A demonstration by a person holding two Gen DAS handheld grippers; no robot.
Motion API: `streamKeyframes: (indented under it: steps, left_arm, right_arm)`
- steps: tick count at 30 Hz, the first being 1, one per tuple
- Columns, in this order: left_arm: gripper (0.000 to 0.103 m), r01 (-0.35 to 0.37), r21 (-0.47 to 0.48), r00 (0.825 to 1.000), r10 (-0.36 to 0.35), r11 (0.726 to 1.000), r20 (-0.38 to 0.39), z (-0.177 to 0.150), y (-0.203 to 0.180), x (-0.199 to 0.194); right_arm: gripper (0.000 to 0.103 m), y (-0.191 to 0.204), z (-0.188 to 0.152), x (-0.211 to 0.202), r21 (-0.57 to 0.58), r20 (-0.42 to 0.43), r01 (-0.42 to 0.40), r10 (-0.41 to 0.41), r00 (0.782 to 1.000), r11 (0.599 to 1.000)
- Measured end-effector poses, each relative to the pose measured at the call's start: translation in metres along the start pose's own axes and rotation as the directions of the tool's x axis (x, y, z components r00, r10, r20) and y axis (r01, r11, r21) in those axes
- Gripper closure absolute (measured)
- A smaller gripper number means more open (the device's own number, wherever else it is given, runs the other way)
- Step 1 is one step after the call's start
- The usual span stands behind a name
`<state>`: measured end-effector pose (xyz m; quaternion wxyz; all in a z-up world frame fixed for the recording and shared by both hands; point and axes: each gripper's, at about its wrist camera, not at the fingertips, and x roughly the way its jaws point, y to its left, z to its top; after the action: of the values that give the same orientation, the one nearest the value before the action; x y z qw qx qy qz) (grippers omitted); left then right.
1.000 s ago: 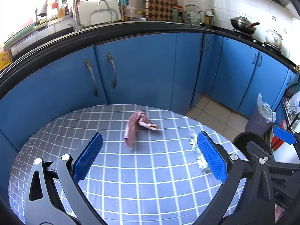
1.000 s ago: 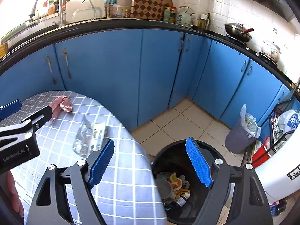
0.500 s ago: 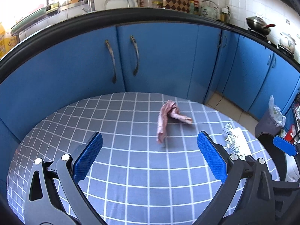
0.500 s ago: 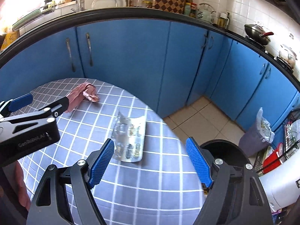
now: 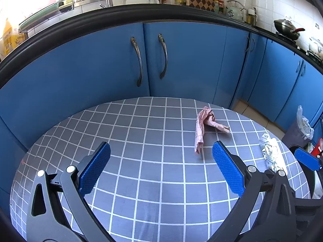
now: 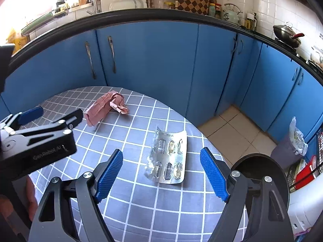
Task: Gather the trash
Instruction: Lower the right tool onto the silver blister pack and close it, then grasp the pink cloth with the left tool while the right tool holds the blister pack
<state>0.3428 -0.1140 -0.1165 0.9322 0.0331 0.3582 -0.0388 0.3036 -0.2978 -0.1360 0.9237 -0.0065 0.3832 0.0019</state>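
A crumpled pink paper (image 5: 202, 124) (image 6: 105, 107) lies on the round table with a blue-grey checked cloth (image 5: 141, 141) (image 6: 141, 191). A silver blister pack (image 6: 168, 159) (image 5: 272, 154) lies flat near the table's right edge. My left gripper (image 5: 161, 159) hangs open over the cloth, nothing between its blue pads, the pink paper just beyond its right finger. My right gripper (image 6: 161, 165) is open too, its fingers straddling the blister pack from above without touching it. The left gripper (image 6: 38, 119) also shows at the left of the right wrist view.
A black bin (image 6: 262, 173) stands on the floor right of the table. A grey bin with a plastic liner (image 6: 290, 149) sits further back. Blue cabinets (image 5: 181, 60) ring the table under a black counter crowded with kitchenware. A hand (image 6: 30, 199) shows at lower left.
Both grippers have swung left and sunk a little toward the table. The blister pack has come between the right fingers and the bin has slid to the right. Both stay open.
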Motion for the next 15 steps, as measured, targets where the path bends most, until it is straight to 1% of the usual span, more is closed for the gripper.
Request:
streamKeyframes:
  steps: [2, 3, 7, 8, 10, 12, 15]
  left_arm:
    - [0.004, 0.006, 0.001, 1.000, -0.006, 1.000, -0.001, 0.000, -0.001, 0.001]
    - [0.004, 0.008, 0.007, 1.000, -0.008, 1.000, 0.000, 0.001, -0.003, 0.001]
    - [0.004, 0.012, 0.042, 1.000, -0.012, 0.999, 0.001, -0.002, -0.012, 0.004]
    - [0.004, 0.014, 0.047, 1.000, -0.014, 0.999, -0.001, -0.002, -0.014, 0.006]
    - [0.004, 0.020, 0.050, 1.000, -0.019, 0.999, -0.012, 0.000, -0.016, 0.009]
    - [0.004, 0.021, 0.046, 1.000, -0.021, 0.999, -0.004, 0.003, -0.018, 0.009]
    - [0.004, 0.032, 0.049, 0.999, -0.032, 0.998, -0.005, 0.009, -0.022, 0.012]
  right_arm:
    - [0.026, -0.004, 0.000, 0.006, 0.020, -0.018, 0.015, -0.015, 1.000, 1.000]
    - [0.026, -0.006, 0.000, 0.009, 0.034, -0.028, 0.009, -0.009, 1.000, 0.999]
    - [0.027, -0.014, -0.001, 0.017, 0.083, -0.055, -0.053, 0.058, 0.997, 0.995]
    - [0.030, -0.015, -0.001, 0.017, 0.084, -0.053, -0.062, 0.067, 0.996, 0.995]
    - [0.061, -0.013, -0.002, 0.022, 0.069, -0.081, -0.048, 0.054, 0.995, 0.996]
    - [0.069, -0.013, -0.002, 0.020, 0.058, -0.074, -0.071, 0.075, 0.994, 0.996]
    - [0.072, -0.011, -0.005, 0.018, 0.046, -0.064, -0.067, 0.069, 0.996, 0.997]
